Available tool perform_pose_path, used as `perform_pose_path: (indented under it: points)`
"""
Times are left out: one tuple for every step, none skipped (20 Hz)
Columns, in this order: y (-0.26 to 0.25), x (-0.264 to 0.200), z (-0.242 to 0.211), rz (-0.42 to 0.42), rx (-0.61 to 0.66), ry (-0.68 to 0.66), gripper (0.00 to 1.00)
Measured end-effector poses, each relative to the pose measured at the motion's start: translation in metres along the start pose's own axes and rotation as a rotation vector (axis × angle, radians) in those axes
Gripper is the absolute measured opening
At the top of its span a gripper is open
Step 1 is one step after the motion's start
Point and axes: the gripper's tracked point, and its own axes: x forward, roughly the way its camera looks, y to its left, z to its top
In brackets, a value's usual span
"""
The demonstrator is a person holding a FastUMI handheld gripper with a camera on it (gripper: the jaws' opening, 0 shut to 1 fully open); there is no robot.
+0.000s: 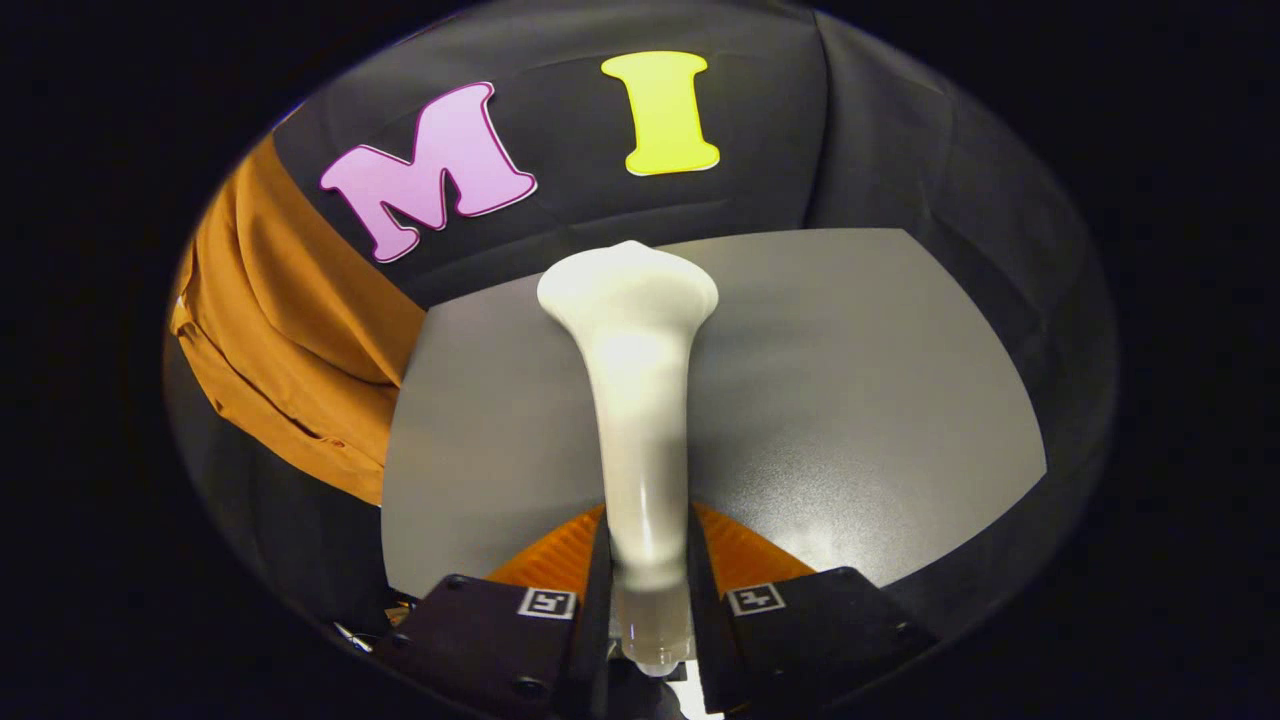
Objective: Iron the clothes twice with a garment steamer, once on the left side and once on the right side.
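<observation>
Between the closed fingers of the gripper (pixel 648 610) sits the handle of the white garment steamer (pixel 636 400), both fingers pressing its sides. Its flared head points forward, away from the fingers, over a bare grey table (pixel 860 400). Off to the left, beyond the table's edge, an orange garment (pixel 285 340) hangs against the booth's black cloth wall (pixel 900 130), apart from the steamer's head.

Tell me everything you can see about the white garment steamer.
The garment steamer looks like glossy off-white plastic: a slim handle widening into a flared head. Its handle sits between the fingers of the gripper, which press on it from both sides. It points forward over the grey table, its head out toward the black cloth wall. The orange garment hangs apart from it.
</observation>
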Motion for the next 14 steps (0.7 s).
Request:
perform_pose_path:
  points:
    - [-0.003,0.005,0.002,0.002,-0.022,-0.001,0.38]
    - [0.000,0.005,-0.004,0.020,-0.064,-0.018,0.37]
    - [0.006,0.000,0.002,0.053,-0.108,-0.043,0.31]
    - [0.014,-0.004,0.008,0.076,-0.122,-0.063,0.25]
    - [0.011,-0.003,0.007,0.076,-0.126,-0.078,0.26]
    - [0.008,-0.005,0.009,0.066,-0.122,-0.097,0.25]
    - [0.007,-0.007,0.010,0.061,-0.110,-0.113,0.25]
    - [0.006,-0.011,0.012,0.060,-0.090,-0.132,0.25]
    - [0.004,-0.017,0.013,0.057,-0.072,-0.151,0.25]
    - [0.002,-0.024,0.014,0.053,-0.064,-0.167,0.25]
    - [0.001,-0.029,0.014,0.050,-0.061,-0.178,0.25]
    - [0.002,-0.036,0.016,0.051,-0.061,-0.193,0.25]
    - [0.003,-0.043,0.019,0.052,-0.055,-0.211,0.25]
    - [0.004,-0.050,0.023,0.053,-0.048,-0.229,0.25]
